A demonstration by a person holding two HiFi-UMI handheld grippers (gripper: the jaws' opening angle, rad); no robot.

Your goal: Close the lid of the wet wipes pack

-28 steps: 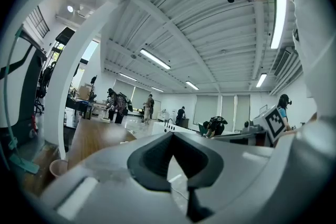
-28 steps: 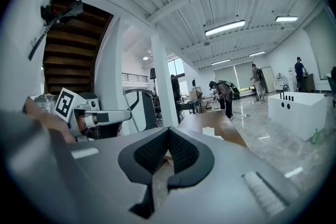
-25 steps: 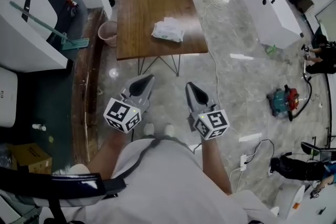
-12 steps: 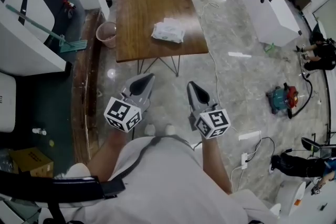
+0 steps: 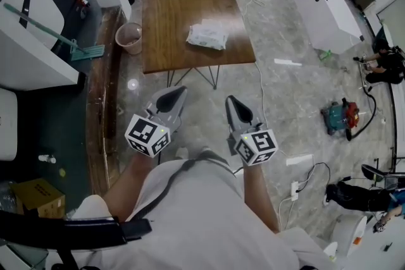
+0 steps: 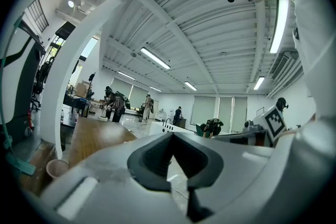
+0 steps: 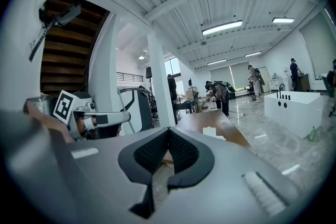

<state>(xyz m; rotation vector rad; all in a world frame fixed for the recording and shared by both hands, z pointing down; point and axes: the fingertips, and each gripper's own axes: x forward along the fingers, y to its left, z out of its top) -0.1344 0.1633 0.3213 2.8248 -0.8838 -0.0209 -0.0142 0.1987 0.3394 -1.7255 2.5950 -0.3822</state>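
Here, the left gripper [image 5: 179,91] and right gripper [image 5: 230,100] both have their fingers pressed together, holding nothing (side by side above the floor [image 5: 278,92]). The wet wipes pack [image 5: 207,36] lies on the desk [image 5: 177,3], well ahead of the fingers.

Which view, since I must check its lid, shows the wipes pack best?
The head view: the wipes pack lies whole on the table. The right gripper view catches only a small white bit; in the left gripper view I cannot make it out.
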